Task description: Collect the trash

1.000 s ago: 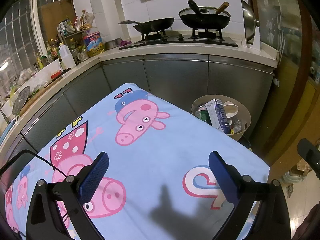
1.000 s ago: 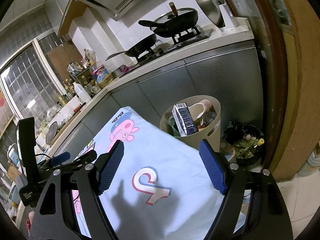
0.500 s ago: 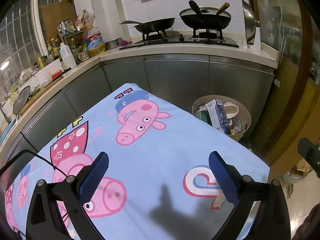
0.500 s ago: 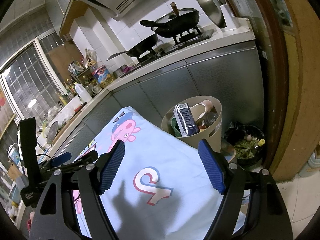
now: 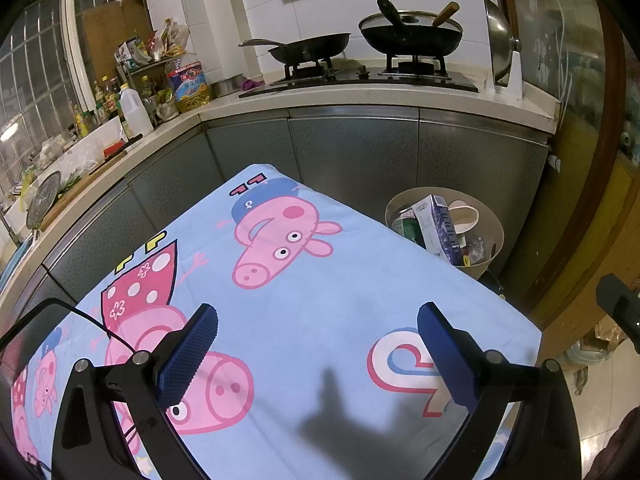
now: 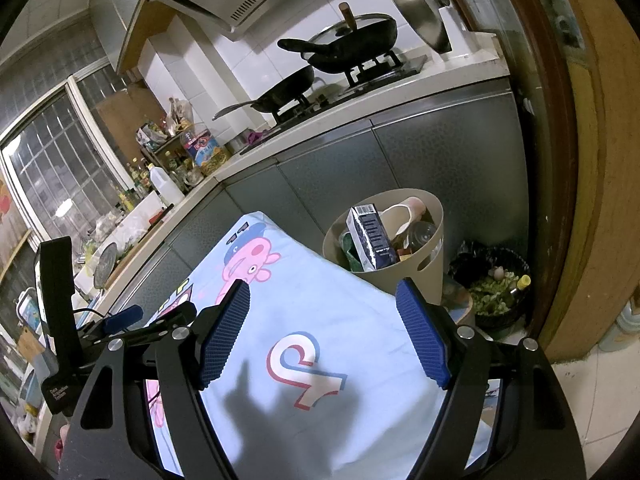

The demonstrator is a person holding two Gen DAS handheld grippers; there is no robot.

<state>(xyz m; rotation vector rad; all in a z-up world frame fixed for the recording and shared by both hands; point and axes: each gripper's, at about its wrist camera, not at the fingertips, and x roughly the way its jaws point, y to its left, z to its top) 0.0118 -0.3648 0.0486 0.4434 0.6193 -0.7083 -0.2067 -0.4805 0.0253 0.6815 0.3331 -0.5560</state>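
A beige trash bin point(image 5: 494, 258) point(image 6: 428, 256) stands on the floor off the table's far right corner. It holds a dark blue carton point(image 5: 438, 228) point(image 6: 372, 240), a pale cup, a clear bottle and other trash. My left gripper point(image 5: 317, 316) hovers open over the blue cartoon-pig tablecloth point(image 5: 320, 280), nothing between its pads. My right gripper point(image 6: 322, 292) is also open and holds nothing, above the cloth's point(image 6: 320, 320) right end, short of the bin. The left gripper point(image 6: 128, 318) shows at the left of the right wrist view.
A black bin point(image 6: 496, 288) with food scraps sits on the floor right of the beige one. Grey cabinets and a counter with a stove and pans point(image 5: 360, 40) run behind the table. A wooden door frame point(image 6: 560, 160) stands at the right.
The right wrist view has shifted slightly, with the bin a touch nearer. The left gripper has barely moved. Both grippers stayed open with nothing held.
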